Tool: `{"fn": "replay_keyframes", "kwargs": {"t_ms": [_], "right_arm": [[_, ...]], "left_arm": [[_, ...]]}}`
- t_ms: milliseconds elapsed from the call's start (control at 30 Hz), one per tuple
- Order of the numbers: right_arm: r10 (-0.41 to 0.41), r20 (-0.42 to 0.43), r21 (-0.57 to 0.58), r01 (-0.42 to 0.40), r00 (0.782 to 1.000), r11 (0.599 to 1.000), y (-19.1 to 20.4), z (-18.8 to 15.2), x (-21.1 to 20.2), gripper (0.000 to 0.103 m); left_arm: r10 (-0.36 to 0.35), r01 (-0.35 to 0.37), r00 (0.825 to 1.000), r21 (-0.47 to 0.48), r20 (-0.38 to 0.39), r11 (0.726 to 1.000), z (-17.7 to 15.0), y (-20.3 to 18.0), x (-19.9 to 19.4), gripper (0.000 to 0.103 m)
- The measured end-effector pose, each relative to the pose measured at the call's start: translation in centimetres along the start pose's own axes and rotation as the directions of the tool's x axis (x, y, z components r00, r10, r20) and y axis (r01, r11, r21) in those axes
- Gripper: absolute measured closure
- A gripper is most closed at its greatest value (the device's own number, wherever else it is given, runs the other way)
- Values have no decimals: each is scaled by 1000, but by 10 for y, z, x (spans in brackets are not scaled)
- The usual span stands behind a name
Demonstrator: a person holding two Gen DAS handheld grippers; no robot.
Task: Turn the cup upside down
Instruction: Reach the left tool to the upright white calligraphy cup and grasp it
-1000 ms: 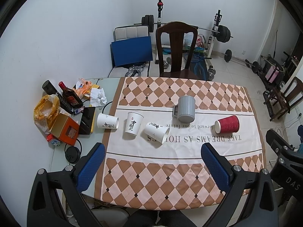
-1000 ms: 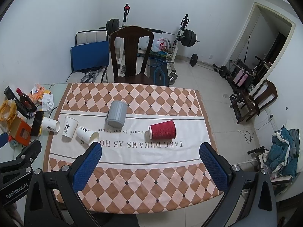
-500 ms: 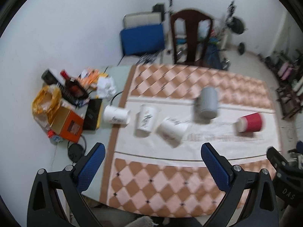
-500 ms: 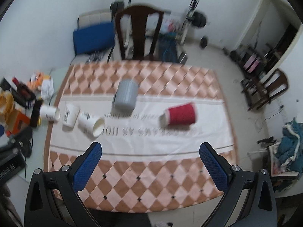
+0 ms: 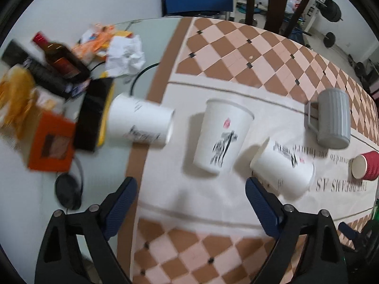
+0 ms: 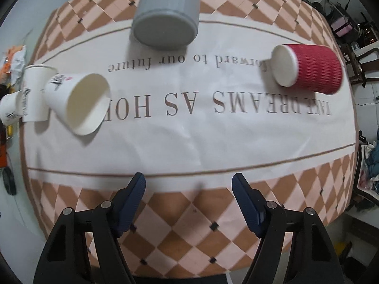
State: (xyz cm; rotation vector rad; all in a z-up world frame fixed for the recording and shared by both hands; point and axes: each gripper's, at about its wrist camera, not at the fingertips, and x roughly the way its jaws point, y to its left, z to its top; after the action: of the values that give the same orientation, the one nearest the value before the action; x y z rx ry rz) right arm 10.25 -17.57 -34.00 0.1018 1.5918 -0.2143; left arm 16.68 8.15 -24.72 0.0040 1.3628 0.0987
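Note:
Three white paper cups are on the table. One (image 5: 138, 124) lies on its side at the left, one (image 5: 221, 137) stands upright in the middle, one (image 5: 284, 168) lies on its side. A grey mug (image 5: 332, 118) stands upside down, also in the right wrist view (image 6: 167, 11). A red ribbed cup (image 6: 308, 67) lies on its side at the right. My left gripper (image 5: 191, 193) is open and empty, just short of the upright white cup. My right gripper (image 6: 189, 185) is open and empty over the cloth, between the tipped white cup (image 6: 79, 103) and the red cup.
A checked tablecloth (image 6: 189, 224) covers most of the table. Clutter sits at the left edge: a dark bottle (image 5: 61, 59), an orange box (image 5: 51, 143), crumpled paper (image 5: 125, 55), a black case (image 5: 93, 116), a round black object (image 5: 68, 193). A wooden chair (image 5: 277, 2) stands behind.
Both grippers have dropped toward the table and moved forward; the cups now look much larger. The left has swung toward the white cups. No cup has moved.

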Motion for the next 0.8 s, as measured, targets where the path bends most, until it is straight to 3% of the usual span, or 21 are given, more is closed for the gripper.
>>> {"fn": "replay_keyframes", "kwargs": {"t_ms": [133,300,367,400,600,800], "right_arm": [[-15,-22,4,15,1000,1000,8,10,20,26],[-39,-30,-12,39,999,999,23,18,38,26],[-45,-34,-15,45,998,999,27,19,43,26],[-50,-36,-19,49,998,999,30,19,46,26],[-67,-34,-31,66,997,997,37,15,47,26],[-66,-6,-37,66,998,997,30,-1,12,26]], "left_arm": [[-10,12,1000,71,-21,997,20,-12,31,23],[-13,21,998,141,-56,990,30,-22,59,25],[-14,23,998,156,-60,988,31,-23,65,44],[-15,25,998,161,-64,987,31,-23,68,47],[-24,25,1000,141,-7,990,27,-11,53,48],[-27,26,1000,92,10,995,4,-1,18,48]]}}
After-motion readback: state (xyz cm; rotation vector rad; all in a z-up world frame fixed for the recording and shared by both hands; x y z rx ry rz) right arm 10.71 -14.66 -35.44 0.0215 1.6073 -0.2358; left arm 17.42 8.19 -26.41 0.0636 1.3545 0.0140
